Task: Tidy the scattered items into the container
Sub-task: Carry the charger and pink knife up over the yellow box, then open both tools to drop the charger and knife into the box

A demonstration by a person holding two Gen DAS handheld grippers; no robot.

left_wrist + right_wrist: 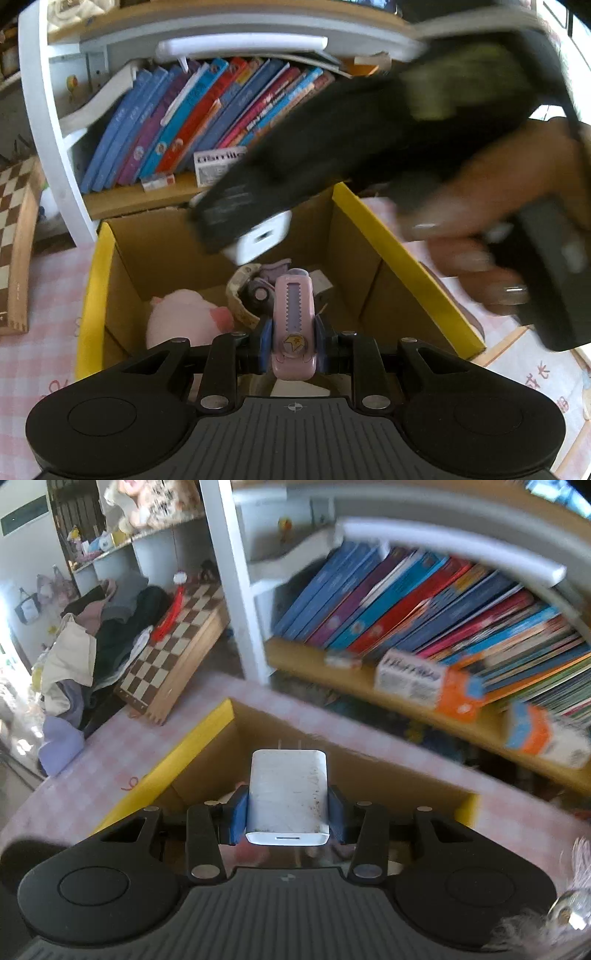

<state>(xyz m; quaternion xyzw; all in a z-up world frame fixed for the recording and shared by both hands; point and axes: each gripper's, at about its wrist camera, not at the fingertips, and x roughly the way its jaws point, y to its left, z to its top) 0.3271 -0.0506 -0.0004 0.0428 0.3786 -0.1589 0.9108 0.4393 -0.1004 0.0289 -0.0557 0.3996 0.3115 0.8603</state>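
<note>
Pink plastic, a small utility knife (293, 325), sits clamped upright between the blue pads of my left gripper (293, 341), its jaws narrowed onto the body just above the star sticker. It hangs over the open cardboard box (373, 221), whose flaps are yellow on the inner face. Inside the box lie a pink plush toy (188, 317), a roll of patterned tape (238, 299) and a purple object I cannot identify. My right gripper (288, 812) holds a white charger (288, 797), jaws closed on its two flat sides, prongs pointing forward and the port facing the camera; the charger is above the box's near edge. In the left wrist view the right gripper appears as a blurred black mass crossing above the box, the charger (260, 240) showing at its tip. The box rests on a pink checked worktop (122, 753). Behind it a shelf carries leaning books (424, 605); a chessboard (177, 642) stands at the left.
</note>
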